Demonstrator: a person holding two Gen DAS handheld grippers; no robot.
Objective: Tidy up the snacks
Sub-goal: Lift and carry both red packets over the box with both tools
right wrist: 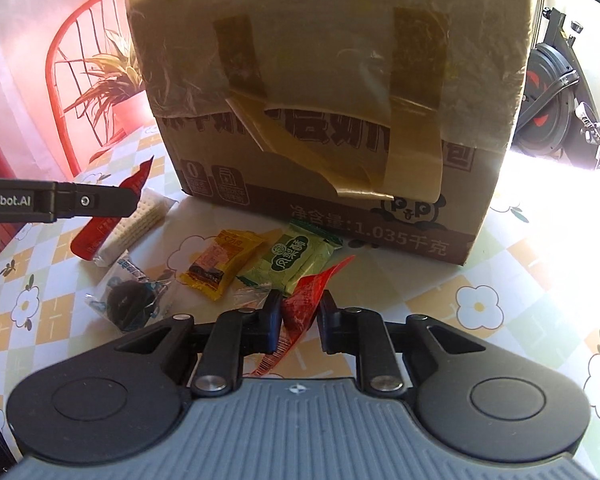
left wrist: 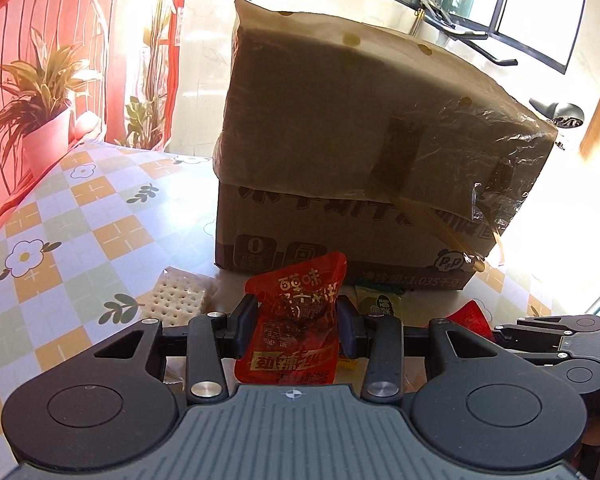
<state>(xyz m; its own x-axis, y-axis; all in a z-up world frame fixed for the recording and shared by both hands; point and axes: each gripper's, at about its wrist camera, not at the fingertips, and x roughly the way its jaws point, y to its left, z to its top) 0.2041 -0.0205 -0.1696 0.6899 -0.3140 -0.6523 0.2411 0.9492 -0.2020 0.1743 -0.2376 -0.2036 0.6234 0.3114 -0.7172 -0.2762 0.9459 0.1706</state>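
Here the left gripper point(left wrist: 296, 316) pinches a glossy red sachet point(left wrist: 296, 320) between its black fingers point(left wrist: 242, 322), the crinkled foil held upright above the tabletop point(left wrist: 60, 240). The right gripper point(right wrist: 298, 318) is closed on a second red packet point(right wrist: 306, 300), thin and creased, its far corner tilting up to the right. Both point steeply down toward a big cardboard box point(right wrist: 320, 120), its upper half wrapped in shiny, wrinkled tape with loose yellowish strips hanging off the front. On the flowered, checkered cloth just near of the box lie a yellow packet point(right wrist: 216, 266) and a green packet point(right wrist: 296, 258), side by side and touching; left of them sits a clear wrapper with a dark round biscuit point(right wrist: 128, 300), and farther left a pale, dimpled cracker pack point(right wrist: 140, 224). The box crowds the far side; open cloth remains to the right, washed out by sun. A red wire chair point(left wrist: 40, 40) and potted plant point(left wrist: 44, 96) stand beyond the tabletop's far left edge.
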